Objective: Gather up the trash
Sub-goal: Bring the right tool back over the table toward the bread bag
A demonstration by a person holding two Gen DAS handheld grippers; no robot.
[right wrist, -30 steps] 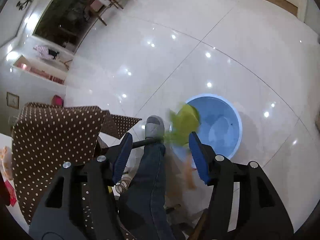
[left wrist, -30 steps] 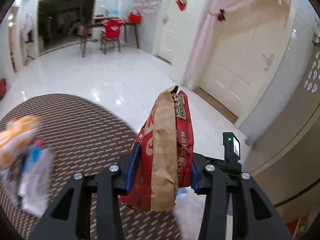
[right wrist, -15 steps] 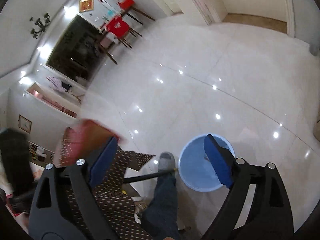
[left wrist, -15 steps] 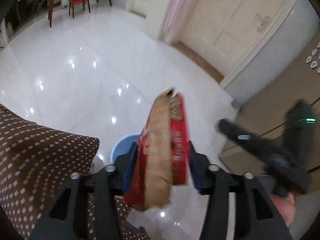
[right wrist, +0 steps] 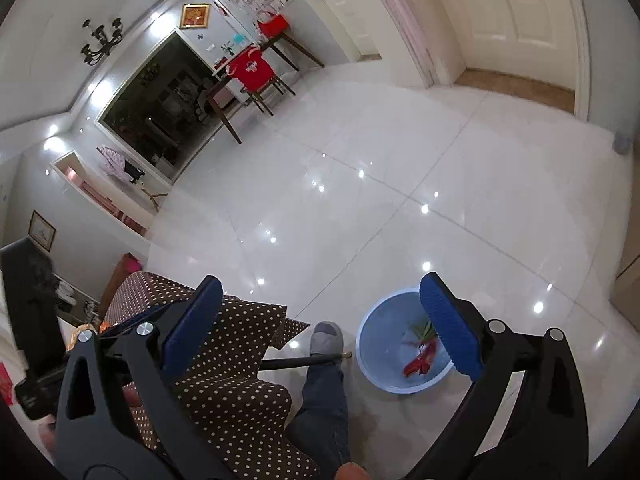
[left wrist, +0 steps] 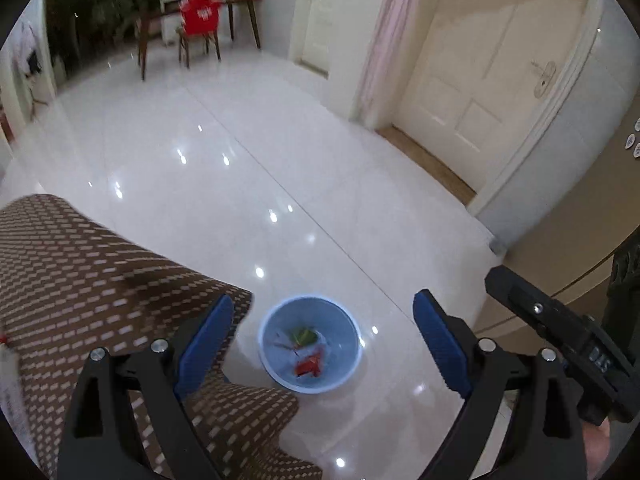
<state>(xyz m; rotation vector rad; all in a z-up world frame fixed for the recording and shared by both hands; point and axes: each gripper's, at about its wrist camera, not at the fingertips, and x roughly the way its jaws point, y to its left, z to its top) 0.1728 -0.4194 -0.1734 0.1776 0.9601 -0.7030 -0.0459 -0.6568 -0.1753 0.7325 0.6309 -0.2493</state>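
A light blue bin (left wrist: 310, 344) stands on the white floor beside the table. In it lie a red snack wrapper (left wrist: 309, 367) and a green wrapper (left wrist: 302, 335). My left gripper (left wrist: 322, 340) is open and empty, held high above the bin. In the right wrist view the bin (right wrist: 394, 344) holds the red wrapper (right wrist: 420, 360) and the green one (right wrist: 423, 330). My right gripper (right wrist: 320, 320) is open and empty, also above the floor near the bin. The right gripper's body shows in the left wrist view (left wrist: 560, 340).
A brown dotted tablecloth (left wrist: 80, 280) hangs over the table at the left, seen too in the right wrist view (right wrist: 224, 360). The person's leg and grey slipper (right wrist: 327, 340) stand next to the bin. A cream door (left wrist: 480, 80) and a chair with a red cover (left wrist: 198, 20) lie beyond.
My left gripper opened and the red wrapper dropped into the bin. A second ago the green wrapper fell from the right gripper. Both grippers have lifted and tilted up.
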